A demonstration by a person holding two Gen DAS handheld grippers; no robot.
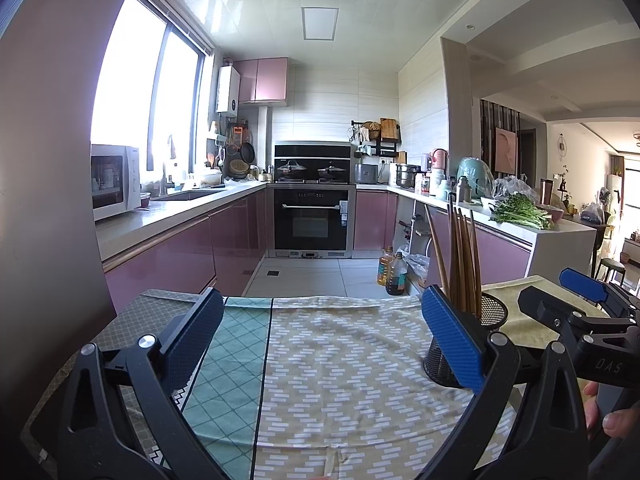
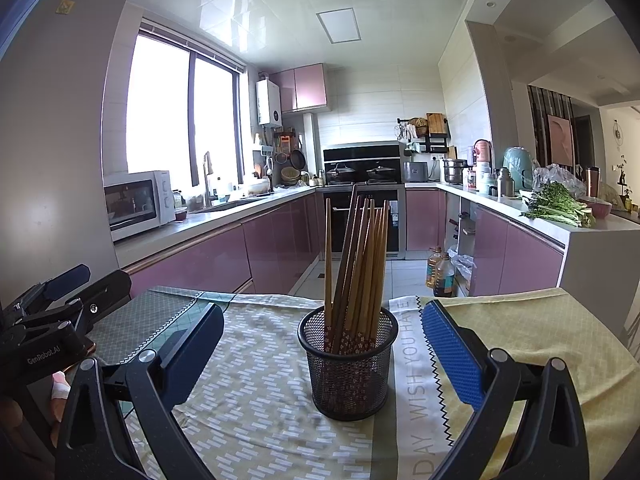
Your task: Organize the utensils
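Note:
A black mesh holder (image 2: pixel 348 364) stands upright on the patterned tablecloth (image 2: pixel 248 400). Several wooden chopsticks (image 2: pixel 356 264) stand in it, tips down, leaning a little. My right gripper (image 2: pixel 320 344) is open and empty, its blue pads (image 2: pixel 454 354) either side of the holder, a little short of it. My left gripper (image 1: pixel 320 340) is open and empty over the cloth (image 1: pixel 340 380), left of the holder (image 1: pixel 464 340), which shows partly behind its right pad (image 1: pixel 452 340). The chopsticks (image 1: pixel 460 256) rise above that pad. The right gripper shows at the right edge of the left wrist view (image 1: pixel 576 300).
The table's far edge (image 2: pixel 280 298) drops to the tiled kitchen floor (image 1: pixel 312 276). Oil bottles (image 2: pixel 440 272) stand on the floor by pink cabinets. Counters with a microwave (image 2: pixel 140 204), stove and greens (image 2: pixel 556 204) lie beyond.

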